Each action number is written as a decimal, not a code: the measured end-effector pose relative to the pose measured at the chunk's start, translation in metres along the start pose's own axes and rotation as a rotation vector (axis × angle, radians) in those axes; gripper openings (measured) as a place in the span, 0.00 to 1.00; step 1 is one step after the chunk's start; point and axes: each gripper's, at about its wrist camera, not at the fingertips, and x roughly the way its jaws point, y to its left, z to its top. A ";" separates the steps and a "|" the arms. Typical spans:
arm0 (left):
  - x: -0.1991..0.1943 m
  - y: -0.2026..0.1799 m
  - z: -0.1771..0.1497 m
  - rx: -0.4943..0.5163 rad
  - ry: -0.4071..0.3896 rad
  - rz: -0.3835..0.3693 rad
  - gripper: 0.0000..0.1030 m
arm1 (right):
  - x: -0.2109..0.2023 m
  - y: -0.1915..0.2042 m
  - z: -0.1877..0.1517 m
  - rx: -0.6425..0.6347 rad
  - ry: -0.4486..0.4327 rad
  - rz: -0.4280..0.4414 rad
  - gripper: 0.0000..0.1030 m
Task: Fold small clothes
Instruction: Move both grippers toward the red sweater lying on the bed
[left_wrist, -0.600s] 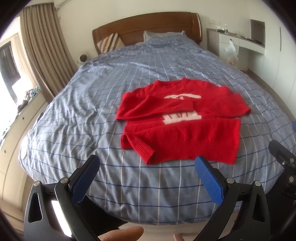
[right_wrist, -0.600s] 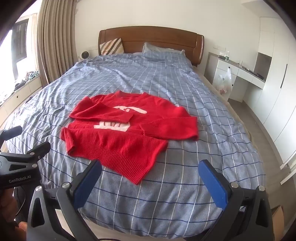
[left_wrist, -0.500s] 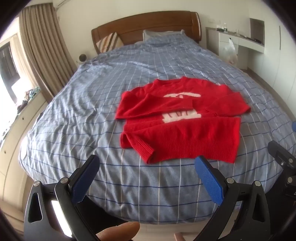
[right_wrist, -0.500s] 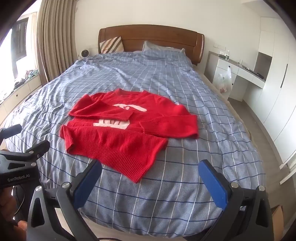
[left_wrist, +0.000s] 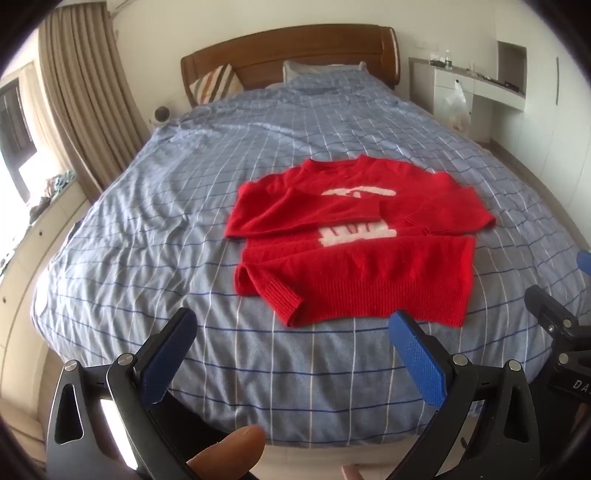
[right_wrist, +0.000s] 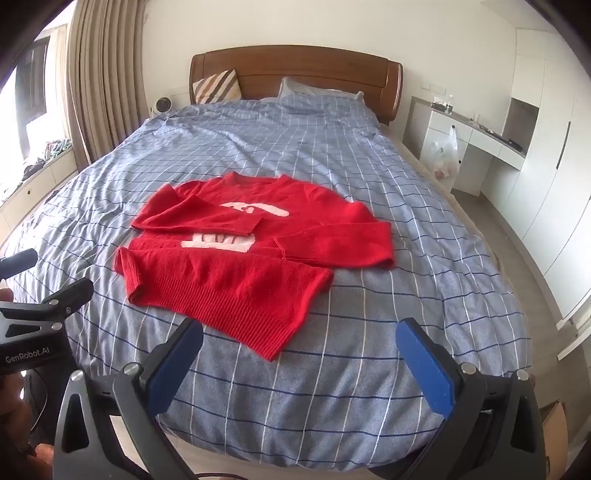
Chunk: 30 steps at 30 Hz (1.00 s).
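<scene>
I see red knit sweater (left_wrist: 354, 258) with ribbed hem, sleeves folded in, flat near foot edge of checked bed (left_wrist: 184, 206) | left gripper (left_wrist: 291, 354) jaws apart, empty | right gripper (right_wrist: 301, 360) jaws apart, empty

One red sweater (left_wrist: 354, 254) with two sleeves folded across its front; one bed (left_wrist: 155, 229) with one blue checked cover and one wooden headboard (right_wrist: 295, 70); two pillows, one striped (right_wrist: 218, 86), one pale (right_wrist: 314, 90); one curtain (right_wrist: 99, 81); one white plastic bag (right_wrist: 445, 153); one white desk (right_wrist: 480, 142); two grippers, left gripper (left_wrist: 291, 354) and right gripper (right_wrist: 299, 360), each with two blue pads.
</scene>
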 end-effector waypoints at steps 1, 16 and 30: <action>0.000 0.000 0.001 -0.003 -0.004 -0.001 1.00 | 0.000 0.001 0.000 -0.004 0.002 -0.024 1.00; 0.021 0.002 -0.004 -0.018 0.115 -0.016 1.00 | 0.005 -0.009 0.001 0.016 0.037 -0.104 1.00; 0.024 -0.001 -0.003 0.006 0.132 -0.056 1.00 | 0.012 -0.016 0.002 0.037 0.055 -0.102 1.00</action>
